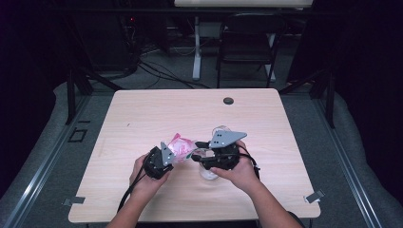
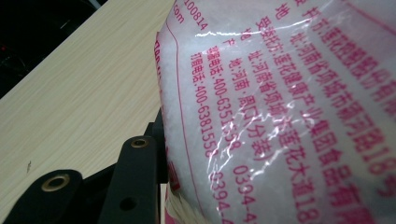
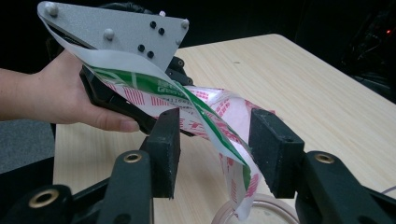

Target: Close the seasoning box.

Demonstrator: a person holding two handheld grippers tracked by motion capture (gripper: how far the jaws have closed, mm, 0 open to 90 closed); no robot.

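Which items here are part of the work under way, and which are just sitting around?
In use:
- printed plastic bag, held by the left gripper
- clear glass container beneath the bag's open end
- right gripper, jaws open around the bag's end

Lying about:
- black chair
- dark round cap in the table

Clear packet (image 2: 280, 112) with pink-red print over white granules, green band on its twisted top strip, black jaws with brass-coloured rivets, grey speckled plate (image 3: 126, 35), pale wood-grain table (image 1: 157, 109), clear glass bowl (image 3: 261, 210).
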